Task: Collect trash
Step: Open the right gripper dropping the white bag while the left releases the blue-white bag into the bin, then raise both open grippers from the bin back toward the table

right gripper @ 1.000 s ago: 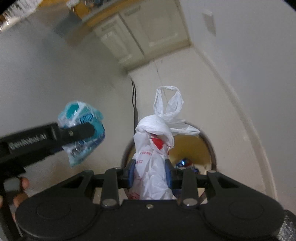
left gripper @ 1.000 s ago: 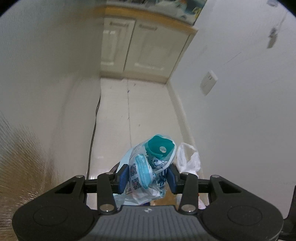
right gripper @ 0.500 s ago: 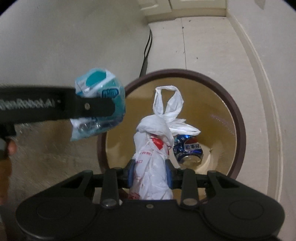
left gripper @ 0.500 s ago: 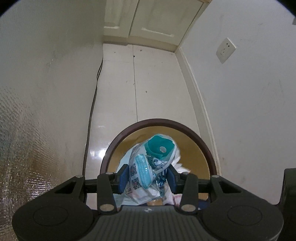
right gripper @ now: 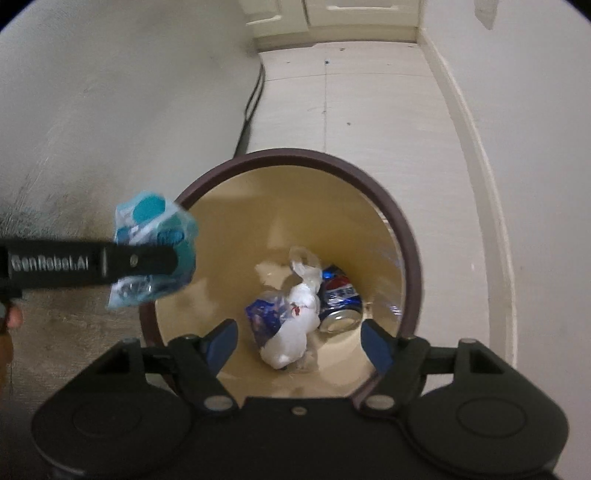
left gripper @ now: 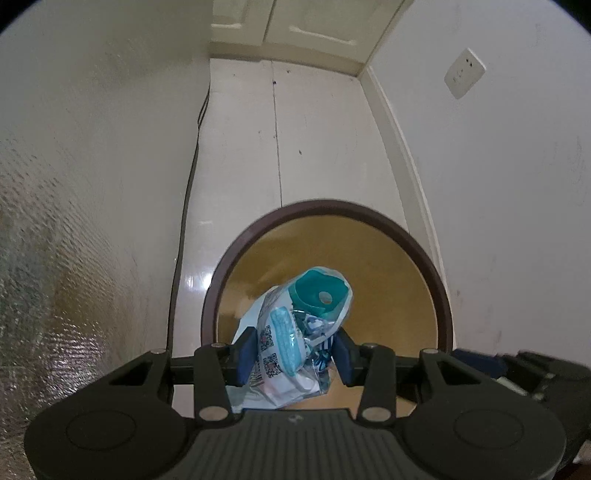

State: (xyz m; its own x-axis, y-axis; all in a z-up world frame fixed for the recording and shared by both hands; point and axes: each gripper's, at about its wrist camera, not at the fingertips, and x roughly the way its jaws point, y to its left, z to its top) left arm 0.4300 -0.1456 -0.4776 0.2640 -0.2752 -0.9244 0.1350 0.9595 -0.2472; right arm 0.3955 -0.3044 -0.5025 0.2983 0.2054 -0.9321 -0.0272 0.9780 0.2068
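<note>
My left gripper (left gripper: 293, 356) is shut on a teal and clear plastic wrapper (left gripper: 303, 317) and holds it above the round brown-rimmed bin (left gripper: 439, 295). In the right wrist view the same wrapper (right gripper: 151, 247) hangs over the bin's left rim (right gripper: 406, 236). My right gripper (right gripper: 299, 341) is open and empty above the bin. A tied white plastic bag (right gripper: 295, 332) lies at the bin's bottom, beside a blue soda can (right gripper: 338, 299) and a blue wrapper (right gripper: 264, 314).
The bin stands on a pale tiled floor between a white wall with a socket (left gripper: 463, 72) on the right and a textured panel (left gripper: 55, 258) on the left. A black cable (left gripper: 192, 173) runs along the floor. Cream cabinet doors (left gripper: 295, 22) stand at the far end.
My right gripper opened and the white bag dropped to the bottom of the bin. My left gripper stays shut on the teal wrapper over the bin.
</note>
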